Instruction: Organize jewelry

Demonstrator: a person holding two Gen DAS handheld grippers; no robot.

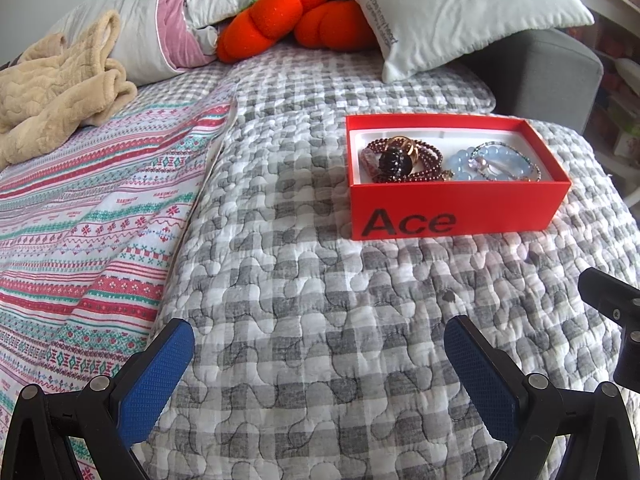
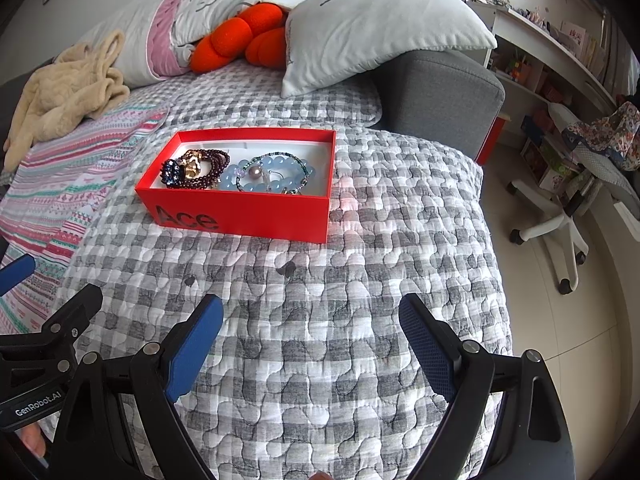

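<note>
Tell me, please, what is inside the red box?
Inside the red box lie a dark red bead bracelet, a dark jewelled ring and pale blue bead bracelets. Whatever lies beneath them is covered.

Orange plush (image 1: 296,20) half buried under pillows (image 2: 372,28); tangled beads in red box (image 2: 240,216) indistinguishable; far-right shelf contents (image 2: 560,40) too small to read.

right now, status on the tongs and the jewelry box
Left tongs open, empty. Right tongs open, empty. Red box on quilt, bracelets inside. Nothing in the way.
</note>
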